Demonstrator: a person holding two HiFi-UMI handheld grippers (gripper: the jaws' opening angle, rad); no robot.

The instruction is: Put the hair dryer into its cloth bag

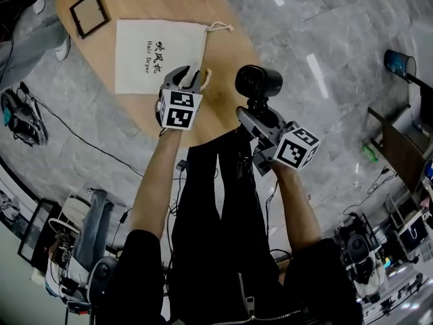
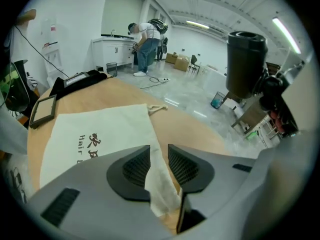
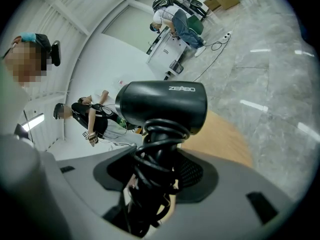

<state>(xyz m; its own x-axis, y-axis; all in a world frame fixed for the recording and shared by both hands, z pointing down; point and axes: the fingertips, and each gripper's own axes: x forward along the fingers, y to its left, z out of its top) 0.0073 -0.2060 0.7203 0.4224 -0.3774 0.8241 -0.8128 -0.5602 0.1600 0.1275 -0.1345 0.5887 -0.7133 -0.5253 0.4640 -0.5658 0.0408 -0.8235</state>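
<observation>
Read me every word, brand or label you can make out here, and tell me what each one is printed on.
"Hair Dryer": printed on the cloth bag.
"吹风机": three brush-style characters beside it on the same bag, as best they read.
"ZEABO": small brand lettering on the barrel of the hair dryer; the exact spelling is uncertain.
Nothing else is legible.
</observation>
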